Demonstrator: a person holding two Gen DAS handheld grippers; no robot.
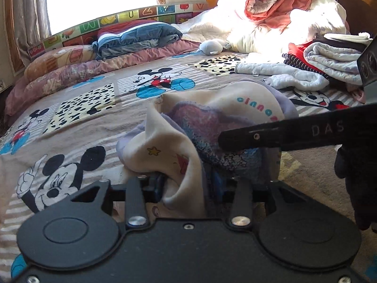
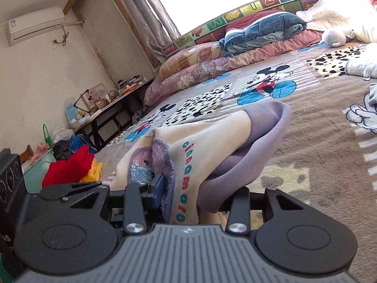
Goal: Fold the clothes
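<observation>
A cream and lilac child's sweatshirt (image 1: 212,108) with coloured letters and a sequin patch is bunched up above the cartoon-print bed cover (image 1: 94,122). My left gripper (image 1: 186,184) is shut on a cream fold of it. In the right wrist view the same sweatshirt (image 2: 212,141) hangs from my right gripper (image 2: 183,195), which is shut on its cream front beside the sequin patch (image 2: 141,167). The lilac hood (image 2: 266,127) droops to the right. The right gripper's body (image 1: 294,132) crosses the left wrist view from the right, just over the garment.
Folded clothes (image 1: 329,54) and loose white garments (image 1: 282,75) lie at the bed's right side. Quilts and pillows (image 1: 141,37) are heaped at the far edge under a window. Beside the bed stand a basket with red and yellow clothes (image 2: 68,167) and a cluttered desk (image 2: 106,103).
</observation>
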